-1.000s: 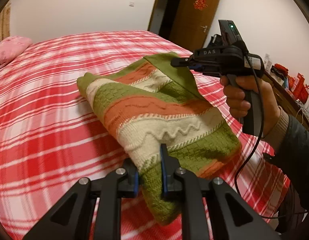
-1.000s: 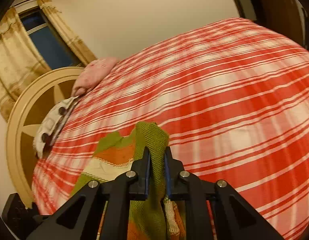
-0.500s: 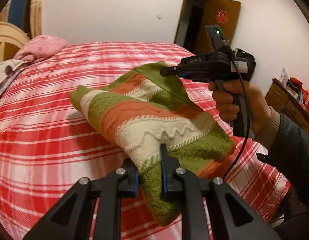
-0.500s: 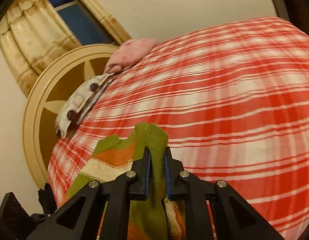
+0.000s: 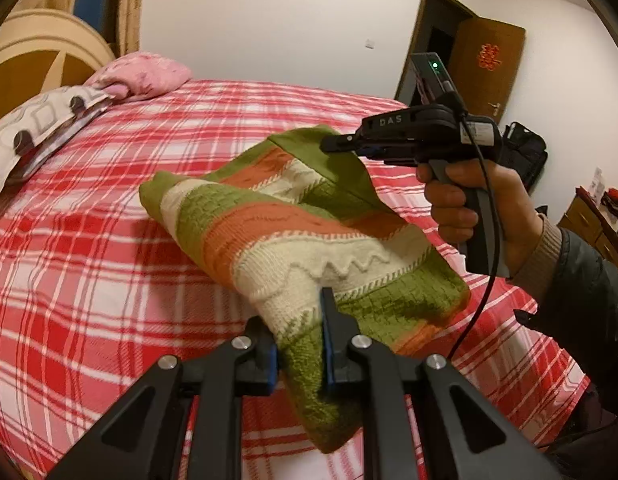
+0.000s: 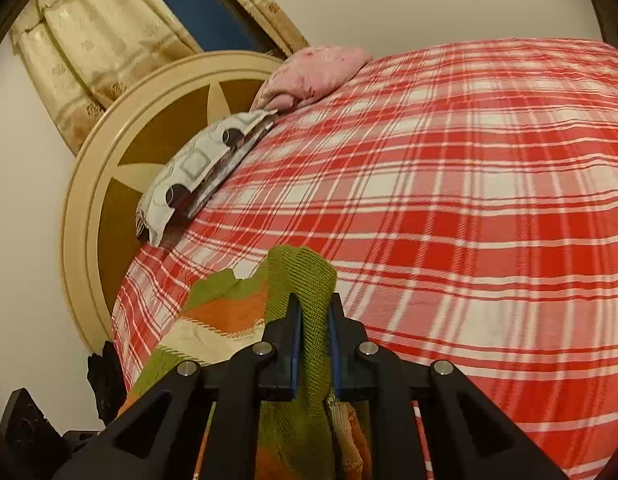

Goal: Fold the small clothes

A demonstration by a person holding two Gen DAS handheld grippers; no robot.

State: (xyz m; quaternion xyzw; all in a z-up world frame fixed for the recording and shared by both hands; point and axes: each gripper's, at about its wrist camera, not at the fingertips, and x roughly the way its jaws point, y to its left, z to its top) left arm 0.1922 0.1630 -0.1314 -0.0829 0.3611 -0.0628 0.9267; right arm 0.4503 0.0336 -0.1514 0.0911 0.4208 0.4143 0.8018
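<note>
Left wrist view: left claw (image 5: 299, 334) pinches the striped sweater (image 5: 309, 236) above the plaid bed (image 5: 89, 280). Right claw (image 6: 314, 320) pinches its green edge, farther from the pink pillow (image 5: 143, 74).

My left wrist view looks along the left tool (image 5: 299, 336) across the bed (image 5: 89, 264) toward the door (image 5: 483, 68), close to the sweater (image 5: 309, 232). My right wrist view faces the headboard (image 6: 109, 184). Both share the sweater, bed and pink pillow (image 6: 313, 72).
</note>
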